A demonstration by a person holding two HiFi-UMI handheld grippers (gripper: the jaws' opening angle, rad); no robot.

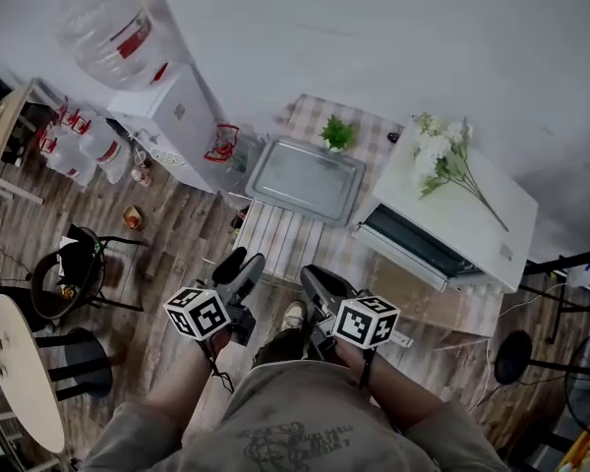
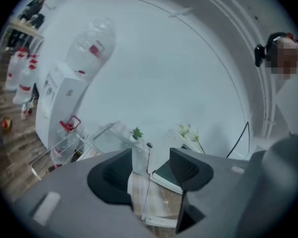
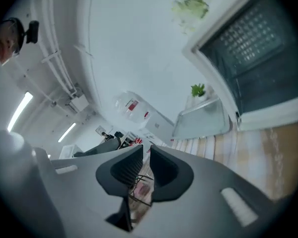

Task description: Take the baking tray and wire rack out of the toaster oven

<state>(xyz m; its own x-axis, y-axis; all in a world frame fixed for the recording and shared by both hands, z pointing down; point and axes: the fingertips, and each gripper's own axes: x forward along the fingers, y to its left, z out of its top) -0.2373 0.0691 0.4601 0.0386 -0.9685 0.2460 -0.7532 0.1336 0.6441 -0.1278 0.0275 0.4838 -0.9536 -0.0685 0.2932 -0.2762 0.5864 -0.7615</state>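
Checkered table (image 1: 310,112) on wooden floor (image 1: 167,236) bears baking tray (image 1: 305,179).

Table (image 1: 275,239): baking tray (image 1: 305,179) lies on its left half | toaster oven (image 1: 452,214) stands on its right half, near tray | potted plant (image 1: 336,133) behind tray | flowers (image 1: 442,160) on oven top | water dispenser (image 1: 172,126) left of table, bottle (image 1: 108,18) on it.

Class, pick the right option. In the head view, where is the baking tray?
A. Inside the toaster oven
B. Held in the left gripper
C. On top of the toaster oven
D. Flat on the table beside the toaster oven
D: the baking tray lies flat on the checked table, to the left of the toaster oven in the head view, in front of the small green plant.
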